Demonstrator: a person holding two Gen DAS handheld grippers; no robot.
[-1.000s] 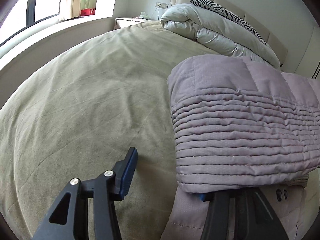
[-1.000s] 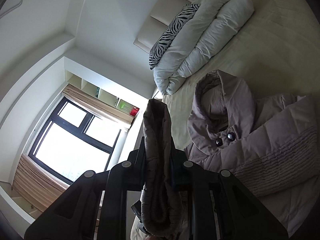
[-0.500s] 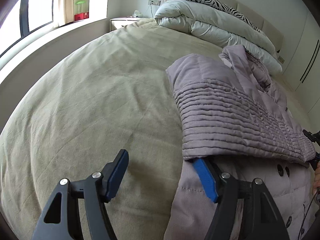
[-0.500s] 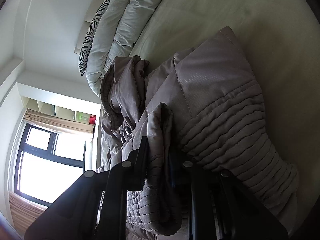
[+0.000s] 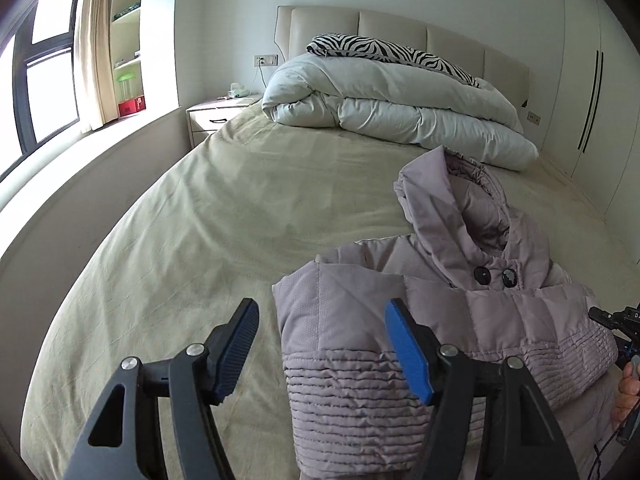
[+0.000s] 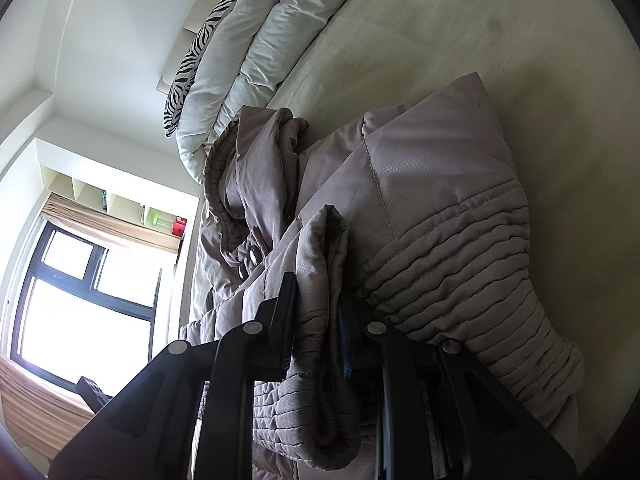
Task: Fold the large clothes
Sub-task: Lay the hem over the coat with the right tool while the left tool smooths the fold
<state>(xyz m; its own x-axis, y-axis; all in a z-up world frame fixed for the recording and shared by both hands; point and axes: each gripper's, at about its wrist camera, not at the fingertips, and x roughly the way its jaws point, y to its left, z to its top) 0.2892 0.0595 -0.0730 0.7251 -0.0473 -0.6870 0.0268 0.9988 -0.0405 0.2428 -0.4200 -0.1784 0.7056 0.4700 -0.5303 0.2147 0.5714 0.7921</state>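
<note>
only the left wrist view shows the jacket's [image 5: 472, 312] buttons; left gripper [image 5: 320, 344] spread, empty, just widened; right gripper [image 6: 316, 316] pinches a sleeve cuff [image 6: 320, 360] at 6 o'clock.

text: none legible | labels: none | brands: none | numbers: none

Bright daylight from blown-out window [image 6: 84, 300]; fisheye-bent, dark-cornered edges.
</note>
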